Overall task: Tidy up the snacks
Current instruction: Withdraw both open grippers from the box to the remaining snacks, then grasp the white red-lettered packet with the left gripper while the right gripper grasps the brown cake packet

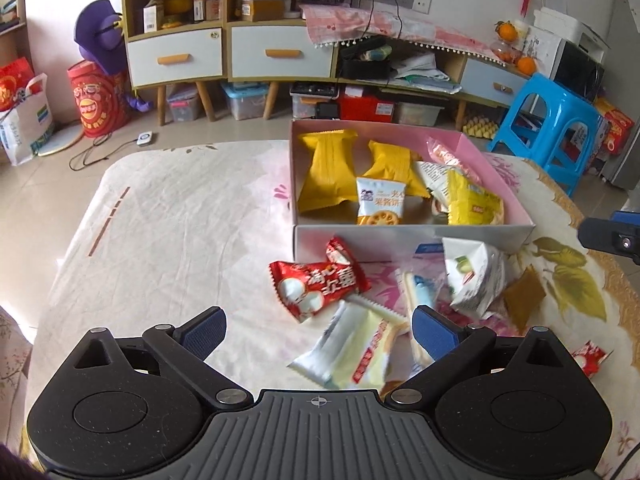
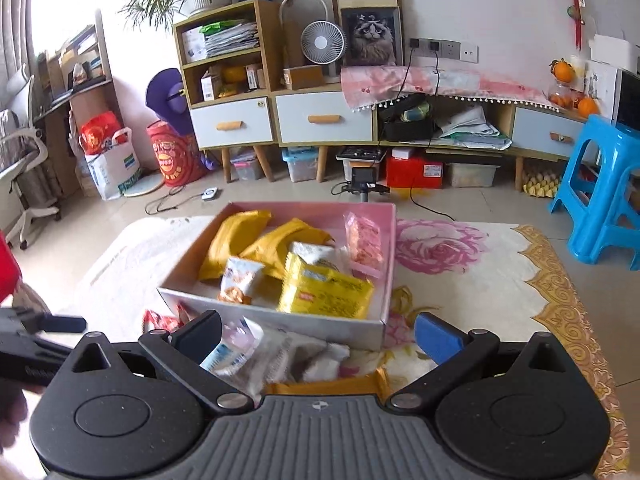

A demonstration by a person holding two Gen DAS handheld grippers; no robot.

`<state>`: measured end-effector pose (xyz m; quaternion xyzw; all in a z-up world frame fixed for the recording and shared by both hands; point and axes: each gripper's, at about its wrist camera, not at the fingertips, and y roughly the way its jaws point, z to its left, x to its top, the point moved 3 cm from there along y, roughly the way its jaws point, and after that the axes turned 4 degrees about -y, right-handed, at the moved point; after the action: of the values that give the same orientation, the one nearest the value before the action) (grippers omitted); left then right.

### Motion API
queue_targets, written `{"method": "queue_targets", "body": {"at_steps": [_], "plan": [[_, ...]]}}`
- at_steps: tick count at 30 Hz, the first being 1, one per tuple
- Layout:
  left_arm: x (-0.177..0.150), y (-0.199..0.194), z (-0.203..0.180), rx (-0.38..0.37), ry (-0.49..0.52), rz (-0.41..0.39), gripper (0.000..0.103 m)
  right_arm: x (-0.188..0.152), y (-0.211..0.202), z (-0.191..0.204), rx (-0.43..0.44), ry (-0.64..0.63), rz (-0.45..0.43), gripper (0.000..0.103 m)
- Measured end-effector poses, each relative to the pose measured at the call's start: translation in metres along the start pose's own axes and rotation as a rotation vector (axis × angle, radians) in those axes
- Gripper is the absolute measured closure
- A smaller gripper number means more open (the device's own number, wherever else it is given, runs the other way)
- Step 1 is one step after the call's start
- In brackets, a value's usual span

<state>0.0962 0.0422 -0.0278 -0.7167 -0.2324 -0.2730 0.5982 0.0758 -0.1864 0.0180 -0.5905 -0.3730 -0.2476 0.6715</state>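
A pink box (image 1: 496, 168) (image 2: 390, 240) on the floral cloth holds several snack packets, among them two yellow ones (image 1: 328, 168) (image 2: 236, 240) and a biscuit packet (image 1: 380, 202). In front of the box lie loose snacks: a red packet (image 1: 316, 284), a white and cream packet (image 1: 352, 352), a white and green bag (image 1: 476, 276) and a brown sachet (image 1: 524, 296). My left gripper (image 1: 318, 328) is open above the white and cream packet, with nothing pressed between its pads. My right gripper (image 2: 318, 334) is open over a blue and white packet (image 2: 232, 350) and crumpled wrappers, near the box's front wall.
The other gripper shows at the right edge (image 1: 612, 236) of the left wrist view and at the left edge (image 2: 36, 332) of the right wrist view. Beyond the table stand cabinets (image 1: 224, 52), storage bins and a blue stool (image 1: 548, 128) (image 2: 604, 196).
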Motion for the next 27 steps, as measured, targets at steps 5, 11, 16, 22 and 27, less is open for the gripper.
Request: {"method": "queue_targets", "body": {"at_steps": [5,11,16,22,27], "plan": [[-0.015,0.014,0.013,-0.052,0.049,-0.038,0.003,-0.021,-0.003,-0.004,0.006,-0.052,0.019,0.008],[-0.028,0.034,0.027,-0.107,0.037,-0.004,0.003,-0.050,-0.004,-0.002,0.024,-0.151,0.037,0.008],[-0.033,0.036,0.019,-0.168,0.085,0.002,0.004,-0.070,0.001,0.004,0.064,-0.227,0.074,0.008],[-0.037,0.044,0.005,-0.176,0.158,0.017,0.006,-0.084,0.010,0.017,0.097,-0.335,0.100,0.008],[-0.038,0.049,-0.003,-0.154,0.219,0.017,0.011,-0.087,0.016,0.021,0.112,-0.378,0.111,0.008]]}}
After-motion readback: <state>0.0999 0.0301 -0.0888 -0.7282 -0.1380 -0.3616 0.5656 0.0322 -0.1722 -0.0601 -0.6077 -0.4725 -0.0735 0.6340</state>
